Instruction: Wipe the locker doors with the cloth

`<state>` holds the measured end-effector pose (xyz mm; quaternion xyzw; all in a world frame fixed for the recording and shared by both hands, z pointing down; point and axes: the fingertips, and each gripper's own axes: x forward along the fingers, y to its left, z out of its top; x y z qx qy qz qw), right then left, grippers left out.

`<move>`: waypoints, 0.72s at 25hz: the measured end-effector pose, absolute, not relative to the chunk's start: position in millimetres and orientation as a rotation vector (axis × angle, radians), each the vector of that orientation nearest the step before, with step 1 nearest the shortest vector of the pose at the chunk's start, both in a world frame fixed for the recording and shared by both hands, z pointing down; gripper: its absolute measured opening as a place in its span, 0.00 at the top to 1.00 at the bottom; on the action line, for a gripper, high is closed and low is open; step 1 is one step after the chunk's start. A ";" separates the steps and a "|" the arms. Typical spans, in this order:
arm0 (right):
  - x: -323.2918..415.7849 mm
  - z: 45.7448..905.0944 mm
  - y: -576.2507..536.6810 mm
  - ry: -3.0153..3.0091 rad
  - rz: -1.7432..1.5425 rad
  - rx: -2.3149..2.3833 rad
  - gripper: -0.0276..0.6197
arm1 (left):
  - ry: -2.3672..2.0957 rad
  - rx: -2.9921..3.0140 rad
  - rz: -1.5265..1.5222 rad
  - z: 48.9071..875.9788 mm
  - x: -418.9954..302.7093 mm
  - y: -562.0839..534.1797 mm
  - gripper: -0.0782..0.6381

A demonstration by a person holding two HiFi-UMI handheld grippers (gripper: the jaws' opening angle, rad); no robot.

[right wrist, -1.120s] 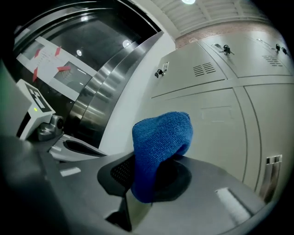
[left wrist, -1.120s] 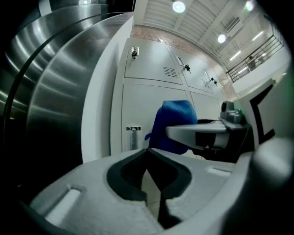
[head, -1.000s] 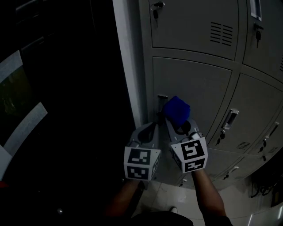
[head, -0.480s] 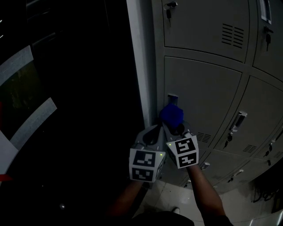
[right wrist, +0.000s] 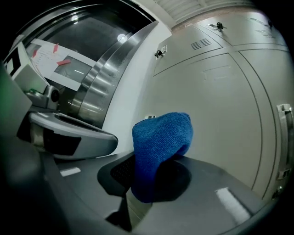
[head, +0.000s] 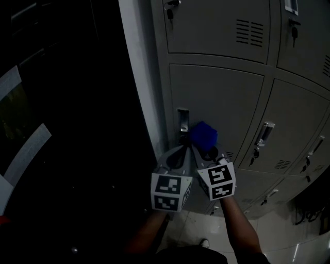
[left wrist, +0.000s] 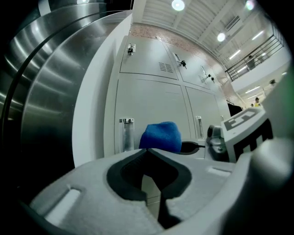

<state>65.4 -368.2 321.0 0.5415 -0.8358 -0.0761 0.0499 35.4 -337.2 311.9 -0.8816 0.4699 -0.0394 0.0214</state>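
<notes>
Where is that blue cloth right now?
In the head view, the blue cloth is pinched in the right gripper, in front of the grey locker door, just right of its metal handle, with the left gripper close beside it.

Head view is showing dim, its left half nearly black; ceiling lamps (left wrist: 178,4) are glaring; gripper views are bulging at edges.

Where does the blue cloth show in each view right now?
Head view: blue cloth at centre, on the right gripper tip, before the locker door.
Left gripper view: cloth at centre, beyond the left gripper, right of the door handle.
Right gripper view: cloth at centre, clamped between the fingers.
Shared landmark: that grey locker door.
</notes>
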 end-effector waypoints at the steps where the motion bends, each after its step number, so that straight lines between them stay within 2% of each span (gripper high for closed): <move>1: 73.2 320.8 -367.0 -2.533 -0.230 1.667 0.85 | 1.443 -2.739 -0.123 311.9 40.7 -337.2 0.88; 18: 189.3 326.6 -339.0 -2.317 -0.213 1.939 0.85 | 1.255 -2.851 -0.130 323.8 106.4 -332.9 0.88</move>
